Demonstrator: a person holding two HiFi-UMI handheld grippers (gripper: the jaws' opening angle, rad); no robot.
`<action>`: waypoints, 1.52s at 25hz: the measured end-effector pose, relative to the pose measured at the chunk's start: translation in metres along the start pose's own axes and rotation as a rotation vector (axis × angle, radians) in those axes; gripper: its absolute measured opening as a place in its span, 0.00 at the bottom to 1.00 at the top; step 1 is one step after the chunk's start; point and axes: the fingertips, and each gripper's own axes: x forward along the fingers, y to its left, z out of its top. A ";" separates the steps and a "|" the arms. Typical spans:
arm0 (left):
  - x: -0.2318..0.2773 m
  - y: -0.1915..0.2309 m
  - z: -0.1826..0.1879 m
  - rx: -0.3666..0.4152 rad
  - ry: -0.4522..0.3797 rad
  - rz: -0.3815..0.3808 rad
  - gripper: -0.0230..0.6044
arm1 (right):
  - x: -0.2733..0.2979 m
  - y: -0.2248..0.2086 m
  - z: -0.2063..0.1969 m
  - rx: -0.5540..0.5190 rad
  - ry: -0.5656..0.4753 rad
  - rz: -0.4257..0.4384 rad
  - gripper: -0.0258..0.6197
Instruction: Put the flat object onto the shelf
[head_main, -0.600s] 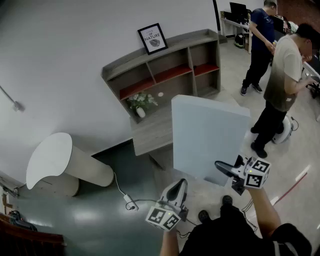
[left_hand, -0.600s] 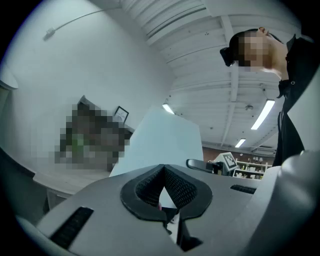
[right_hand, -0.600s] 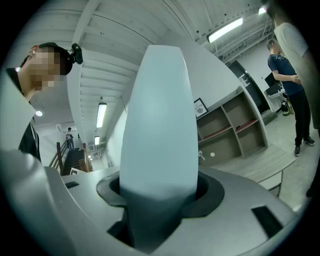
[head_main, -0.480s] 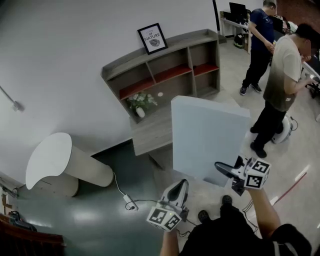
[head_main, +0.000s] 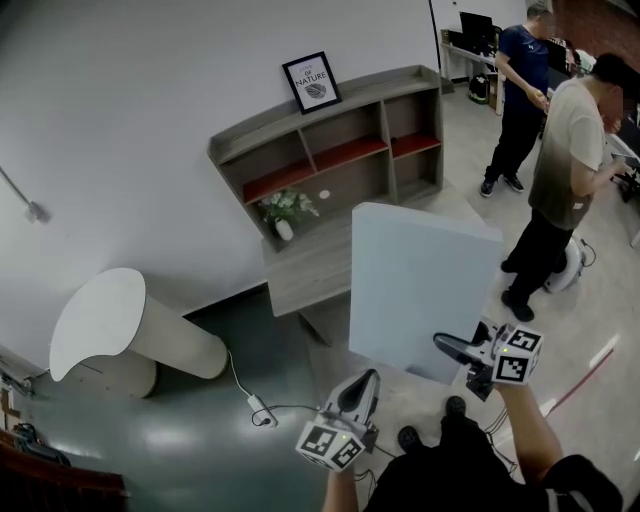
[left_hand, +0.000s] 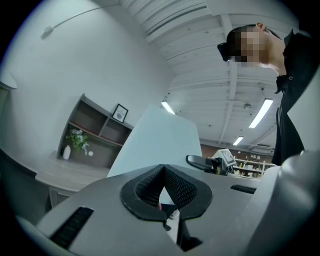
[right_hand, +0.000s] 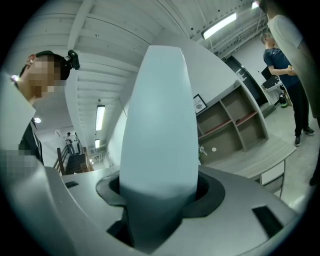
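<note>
A large flat pale grey-blue board stands upright in front of me, with my right gripper shut on its lower right edge. In the right gripper view the board fills the gap between the jaws and rises upward. My left gripper hangs below the board's lower left corner, shut and holding nothing. Its pads meet in the left gripper view, where the board shows beyond them. The grey shelf unit with red inner boards stands against the white wall behind the board.
A low wooden bench carries a vase of flowers. A framed picture leans on the shelf's top. A white curved column lies at left, with a cable and plug on the floor. Two people stand at right.
The whole view has shifted slightly. The board and both grippers sit a little lower and further right in the picture. The right gripper's hold on the board is unchanged.
</note>
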 end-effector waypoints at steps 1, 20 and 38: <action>-0.001 0.002 -0.001 -0.007 0.002 0.001 0.05 | 0.000 0.000 -0.001 0.004 0.000 -0.004 0.43; 0.076 0.067 0.021 0.030 0.024 0.056 0.05 | 0.073 -0.095 0.033 0.077 0.003 0.085 0.43; 0.177 0.124 0.065 0.056 -0.039 0.215 0.05 | 0.170 -0.204 0.095 0.071 0.088 0.208 0.43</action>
